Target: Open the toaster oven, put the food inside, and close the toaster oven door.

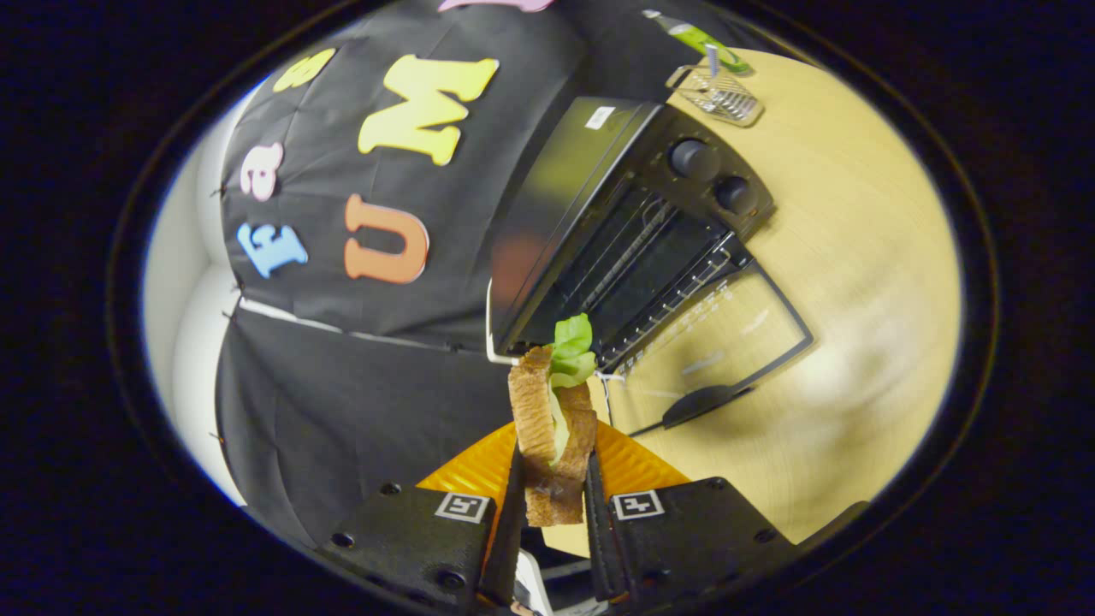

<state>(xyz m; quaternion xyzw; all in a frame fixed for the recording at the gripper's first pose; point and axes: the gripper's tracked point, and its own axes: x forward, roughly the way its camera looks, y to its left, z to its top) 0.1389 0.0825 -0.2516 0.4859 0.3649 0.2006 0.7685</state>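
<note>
My gripper (553, 479) is shut on a sandwich (552, 428) of brown bread with green lettuce sticking out past the fingertips. Both fingers press on its sides. Beyond the sandwich stands a black toaster oven (616, 222) on the wooden table (855, 282), seen tilted. Its glass door (719, 342) lies folded down flat, handle (706, 400) nearest me, and the wire rack (659, 257) inside is exposed. Two round knobs (714, 175) sit beside the opening. The sandwich hangs in the air just short of the oven's opening.
An orange plate (479, 470) lies under the fingers on the table. Past the oven, a small wire basket (723, 94) and a green bottle (701, 38) rest near the table's far side. Black cloth walls the booth behind the oven.
</note>
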